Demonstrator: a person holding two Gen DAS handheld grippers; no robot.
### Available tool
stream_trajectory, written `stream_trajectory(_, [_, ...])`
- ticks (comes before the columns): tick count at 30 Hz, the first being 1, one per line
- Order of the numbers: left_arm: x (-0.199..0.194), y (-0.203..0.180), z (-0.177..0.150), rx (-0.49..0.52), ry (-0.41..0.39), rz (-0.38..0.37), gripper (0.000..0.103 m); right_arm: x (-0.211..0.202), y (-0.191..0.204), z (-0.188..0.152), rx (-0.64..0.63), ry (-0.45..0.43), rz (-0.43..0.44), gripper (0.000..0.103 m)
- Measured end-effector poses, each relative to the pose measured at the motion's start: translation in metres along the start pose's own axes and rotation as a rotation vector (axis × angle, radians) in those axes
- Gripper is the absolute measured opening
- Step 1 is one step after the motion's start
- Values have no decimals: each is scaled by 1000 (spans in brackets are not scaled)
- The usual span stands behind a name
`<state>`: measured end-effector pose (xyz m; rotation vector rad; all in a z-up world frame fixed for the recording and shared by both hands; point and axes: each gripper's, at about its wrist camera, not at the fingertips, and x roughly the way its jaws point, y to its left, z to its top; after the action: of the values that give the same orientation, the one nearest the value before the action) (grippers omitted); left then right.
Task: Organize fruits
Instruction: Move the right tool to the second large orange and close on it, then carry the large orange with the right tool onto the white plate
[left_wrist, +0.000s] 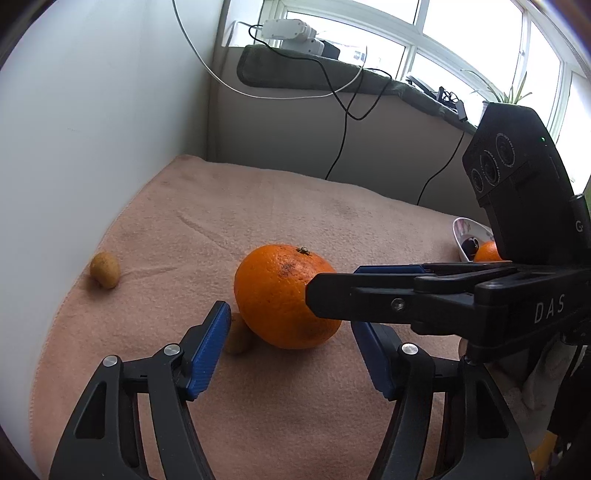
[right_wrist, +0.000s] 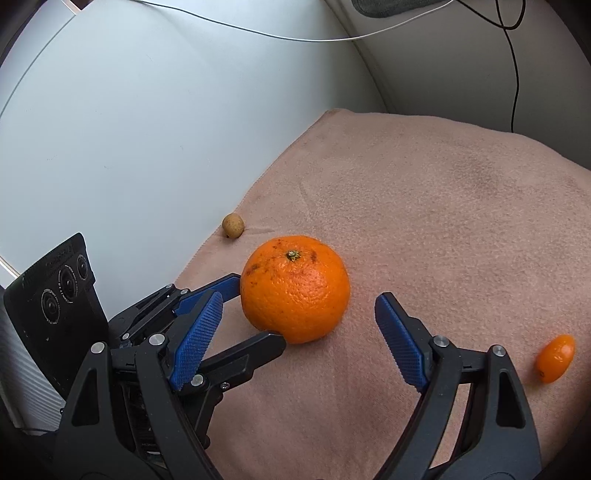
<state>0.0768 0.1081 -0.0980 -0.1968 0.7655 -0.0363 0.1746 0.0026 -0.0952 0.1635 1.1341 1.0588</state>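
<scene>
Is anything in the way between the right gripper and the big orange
Nothing blocks it. In the right wrist view the right gripper stands open with the big orange just ahead of its fingertips. The left gripper crowds in from the left, its tips at the orange's side, so the two could collide.

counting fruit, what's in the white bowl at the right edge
The white bowl shows part of one orange fruit and a dark patch I cannot identify. The right claw and its camera housing cover the rest, so the count is uncertain.
</scene>
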Motion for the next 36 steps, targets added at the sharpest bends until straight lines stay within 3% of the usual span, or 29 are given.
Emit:
stream_trajectory(16, [4,2,0,3,17,-14,63,30,-2,4,20,52,40,87])
stream_trajectory(18, [4,1,0,4,18,-15,62,32,-2,4,22,58,39,81])
stream_trajectory(36, [-2,-10,0,31,-2,-20,62,13,-2,-5,23,8,16,75])
